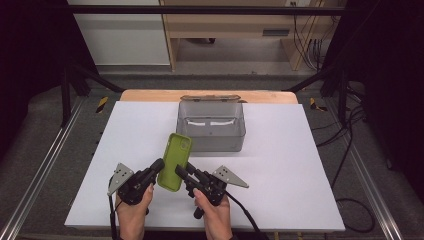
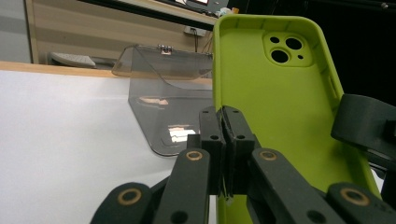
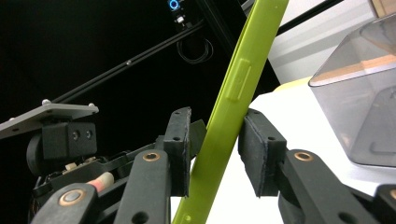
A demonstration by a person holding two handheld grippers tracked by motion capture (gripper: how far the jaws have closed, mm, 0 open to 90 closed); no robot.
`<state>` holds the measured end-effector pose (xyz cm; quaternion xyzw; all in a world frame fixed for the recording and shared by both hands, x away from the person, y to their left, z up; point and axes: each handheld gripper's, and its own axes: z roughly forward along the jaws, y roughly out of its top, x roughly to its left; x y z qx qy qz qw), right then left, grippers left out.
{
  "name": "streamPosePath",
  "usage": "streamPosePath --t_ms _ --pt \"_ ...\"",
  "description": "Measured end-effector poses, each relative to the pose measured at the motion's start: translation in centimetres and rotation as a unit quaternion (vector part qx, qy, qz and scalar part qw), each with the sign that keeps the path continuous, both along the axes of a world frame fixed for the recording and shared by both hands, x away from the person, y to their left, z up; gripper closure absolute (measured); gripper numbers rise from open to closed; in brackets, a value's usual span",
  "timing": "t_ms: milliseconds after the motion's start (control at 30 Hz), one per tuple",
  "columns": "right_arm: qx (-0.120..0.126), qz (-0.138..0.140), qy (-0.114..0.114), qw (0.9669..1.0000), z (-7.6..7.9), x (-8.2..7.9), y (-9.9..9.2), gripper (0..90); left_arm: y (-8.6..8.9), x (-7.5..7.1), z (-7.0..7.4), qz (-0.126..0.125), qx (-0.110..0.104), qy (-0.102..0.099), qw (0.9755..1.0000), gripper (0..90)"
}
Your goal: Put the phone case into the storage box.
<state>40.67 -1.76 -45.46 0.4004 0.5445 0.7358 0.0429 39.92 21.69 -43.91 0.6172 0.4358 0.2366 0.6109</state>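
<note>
Fingers of both grippers clamp the unbranded green phone case near a grey bin.

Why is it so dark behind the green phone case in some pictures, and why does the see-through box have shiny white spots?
Right gripper view: the phone case is lit but stands against unlit black surroundings. Left gripper view: black at the right, with a bright glint on the clear box. High view: pale streaks of glare inside the box, and the white table is evenly bright.
</note>
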Motion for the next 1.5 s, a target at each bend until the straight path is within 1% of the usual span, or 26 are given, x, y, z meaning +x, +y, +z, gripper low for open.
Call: streamPosePath --t_ms 167,233,400,500,600,667,733,800,900,933,967,1033,1067,1133,1167,1233,1267,1367,1433,1467,1500 --pt "-0.002 -0.003 0.002 1.0000 -0.1 0.1 0.1 67.5 -0.2 -0.1 0.0 -0.002 0.003 -0.002 1.0000 88.3" --pt "-0.005 -0.009 0.002 0.9999 -0.1 0.1 0.1 68.6 -0.2 -0.1 -0.1 -0.002 0.003 -0.002 1.0000 88.3" --pt "-0.002 -0.009 0.003 1.0000 -0.1 0.1 0.1 70.8 -0.1 0.0 -0.2 -0.004 0.000 0.003 1.0000 88.3" --pt "-0.003 -0.011 0.003 0.9999 -0.1 0.2 0.0 74.0 -0.2 0.0 -0.3 -0.005 0.003 0.006 1.0000 88.3" --pt "-0.004 -0.010 0.002 0.9999 -0.1 0.2 0.0 76.8 -0.3 0.0 -0.5 -0.007 -0.001 0.011 0.9999 88.3" --pt "-0.006 -0.011 0.003 0.9999 -0.1 0.1 -0.1 76.9 -0.3 0.0 -0.5 -0.009 -0.001 0.011 0.9999 88.3" --pt "-0.007 -0.021 0.005 0.9997 -0.1 0.0 -0.1 77.1 -0.5 -0.1 -0.6 -0.009 0.000 0.011 0.9999 88.2" --pt "-0.008 -0.026 0.009 0.9996 -0.1 0.0 -0.2 77.2 -0.5 -0.1 -0.8 -0.009 -0.005 0.013 0.9999 88.2" --pt "-0.012 -0.027 0.015 0.9995 -0.1 0.0 -0.3 77.3 -0.7 -0.1 -0.9 -0.014 -0.001 0.010 0.9999 87.3" --pt "-0.014 -0.029 0.017 0.9993 0.0 0.0 -0.4 77.3 -0.7 -0.1 -0.9 -0.015 -0.004 0.008 0.9998 85.2" --pt "-0.015 -0.030 0.018 0.9993 0.0 0.1 -0.5 77.3 -0.6 -0.1 -0.8 -0.009 -0.007 0.004 0.9999 80.0" --pt "-0.024 -0.040 0.023 0.9987 0.4 0.3 -1.3 77.3 -0.2 -0.1 -0.7 -0.007 -0.017 -0.004 0.9998 66.6" --pt "-0.022 -0.042 0.024 0.9986 0.5 0.4 -1.7 77.3 0.0 0.0 -0.7 -0.005 -0.013 -0.006 0.9999 60.9" --pt "-0.035 -0.050 0.026 0.9978 0.9 0.6 -2.6 77.3 0.4 0.0 -0.7 0.006 -0.001 -0.017 0.9998 53.5" --pt "-0.040 -0.055 0.027 0.9974 1.1 0.7 -3.1 77.3 0.7 0.1 -0.7 0.010 0.005 -0.019 0.9998 50.3" --pt "-0.058 -0.064 0.028 0.9959 1.5 0.7 -4.2 77.3 1.2 0.3 -0.8 0.011 0.011 -0.019 0.9997 42.0" --pt "-0.064 -0.068 0.026 0.9953 1.6 0.8 -4.8 77.3 1.6 0.3 -0.8 0.011 0.017 -0.019 0.9996 36.9" --pt "-0.075 -0.078 0.029 0.9937 1.8 0.7 -6.7 77.3 2.4 0.5 -1.0 0.022 0.034 -0.011 0.9991 23.7" --pt "-0.077 -0.083 0.037 0.9929 1.8 0.5 -8.3 77.3 2.8 0.6 -1.2 0.023 0.046 -0.007 0.9986 20.5" --pt "-0.071 -0.086 0.040 0.9929 1.7 0.4 -9.3 77.2 2.9 0.7 -1.3 0.023 0.055 -0.007 0.9982 19.2" --pt "-0.069 -0.087 0.043 0.9929 1.6 0.3 -9.9 77.3 3.1 0.7 -1.4 0.025 0.068 -0.005 0.9974 17.3"
